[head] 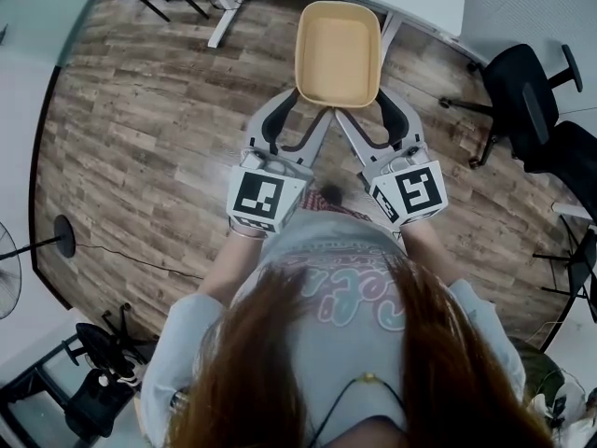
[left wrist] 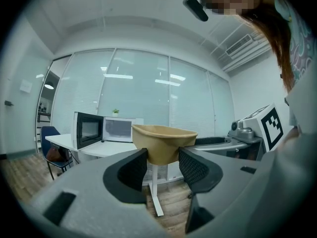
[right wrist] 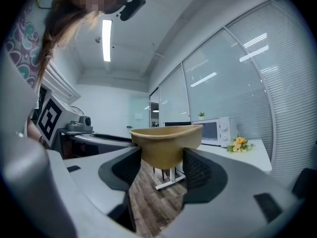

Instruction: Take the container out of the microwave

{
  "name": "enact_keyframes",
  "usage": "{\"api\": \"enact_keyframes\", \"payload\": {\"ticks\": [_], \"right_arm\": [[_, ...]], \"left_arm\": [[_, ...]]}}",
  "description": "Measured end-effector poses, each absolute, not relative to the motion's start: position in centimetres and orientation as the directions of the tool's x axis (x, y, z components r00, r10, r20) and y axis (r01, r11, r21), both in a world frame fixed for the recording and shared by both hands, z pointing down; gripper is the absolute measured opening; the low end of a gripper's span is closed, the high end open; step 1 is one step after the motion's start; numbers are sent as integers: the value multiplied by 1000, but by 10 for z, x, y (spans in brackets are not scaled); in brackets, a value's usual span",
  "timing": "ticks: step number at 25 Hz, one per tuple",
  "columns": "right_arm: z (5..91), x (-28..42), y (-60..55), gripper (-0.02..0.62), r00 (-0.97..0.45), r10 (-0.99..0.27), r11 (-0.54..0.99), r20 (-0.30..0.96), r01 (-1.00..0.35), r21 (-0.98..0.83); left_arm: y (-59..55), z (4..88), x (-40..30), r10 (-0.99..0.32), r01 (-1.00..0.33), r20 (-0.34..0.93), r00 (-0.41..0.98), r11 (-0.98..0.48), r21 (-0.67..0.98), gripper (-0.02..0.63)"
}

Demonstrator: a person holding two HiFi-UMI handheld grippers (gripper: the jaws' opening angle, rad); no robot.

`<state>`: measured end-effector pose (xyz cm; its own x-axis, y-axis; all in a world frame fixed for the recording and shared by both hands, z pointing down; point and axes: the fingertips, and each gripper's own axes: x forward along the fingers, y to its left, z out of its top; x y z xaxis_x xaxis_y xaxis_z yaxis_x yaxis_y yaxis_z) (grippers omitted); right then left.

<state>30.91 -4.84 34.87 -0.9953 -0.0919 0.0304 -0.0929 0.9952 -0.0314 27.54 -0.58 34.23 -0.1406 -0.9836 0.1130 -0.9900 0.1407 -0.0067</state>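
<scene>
**Container out of the microwave, carried between both claws**

Your left gripper point(left wrist: 163, 163) is clamped on the container's point(head: 338, 52) near left corner. Your right gripper point(right wrist: 162, 163) is clamped on its near right corner. The container hangs over the wooden floor point(head: 140, 138), well apart from the microwave point(left wrist: 101, 129).

Judged light, thin-walled and likely to flex, so hold the walls under the rim and keep it level.

Only the head view shows the inside, which is empty. Only the left gripper view shows the microwave door standing open. Only the right gripper view shows the flowers point(right wrist: 239, 144).

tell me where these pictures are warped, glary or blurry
Head view: fisheye bows the wooden floor at the edges, container sharp. Left gripper view: black round vignette, lights mirrored in the glass wall. Right gripper view: ceiling strip light glares, blinds curve.
</scene>
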Motion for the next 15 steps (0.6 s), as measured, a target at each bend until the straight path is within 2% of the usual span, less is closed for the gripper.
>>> {"api": "enact_keyframes", "payload": {"ticks": [15], "right_arm": [[347, 312, -46, 253, -996, -82, 996, 21, -83, -34]], "left_arm": [[-3, 340, 278, -982, -988, 107, -155, 154, -18, 198]]}}
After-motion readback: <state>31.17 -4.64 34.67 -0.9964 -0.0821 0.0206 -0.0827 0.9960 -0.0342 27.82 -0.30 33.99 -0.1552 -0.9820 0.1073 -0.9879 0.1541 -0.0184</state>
